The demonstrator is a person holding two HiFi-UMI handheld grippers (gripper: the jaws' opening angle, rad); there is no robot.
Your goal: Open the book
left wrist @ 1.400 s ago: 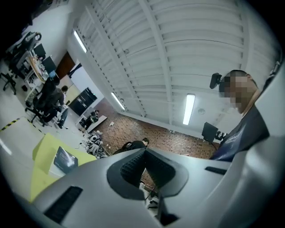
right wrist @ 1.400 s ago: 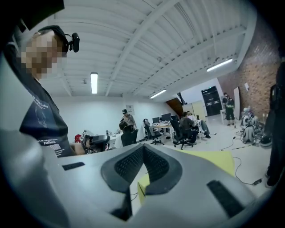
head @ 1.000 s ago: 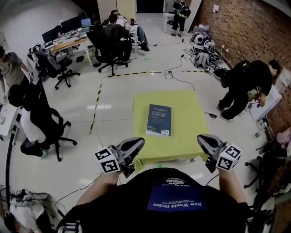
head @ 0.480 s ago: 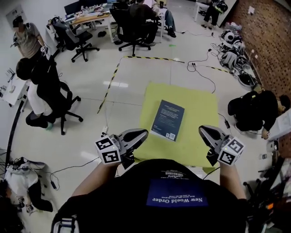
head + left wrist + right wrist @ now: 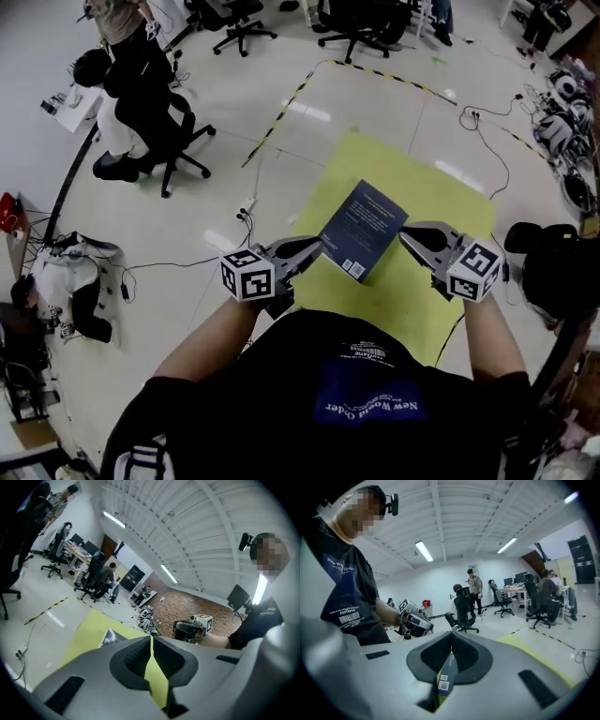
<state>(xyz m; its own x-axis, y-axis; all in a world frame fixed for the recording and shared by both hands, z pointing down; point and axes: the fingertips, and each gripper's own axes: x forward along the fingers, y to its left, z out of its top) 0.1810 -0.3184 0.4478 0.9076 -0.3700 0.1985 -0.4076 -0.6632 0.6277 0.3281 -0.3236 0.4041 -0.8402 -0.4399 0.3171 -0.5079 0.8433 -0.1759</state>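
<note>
The yellow table (image 5: 450, 216) lies below me. The dark blue book (image 5: 364, 229) rests closed and flat by the table's near edge. My left claw (image 5: 314, 247) hangs at the near left corner and my right claw (image 5: 406, 235) just right of the book, both with jaws pressed together.

The book (image 5: 364, 230) lies on the table (image 5: 441, 202). The left gripper (image 5: 316, 247) sits just left of the book, and the right gripper (image 5: 404, 234) just right of it.
</note>
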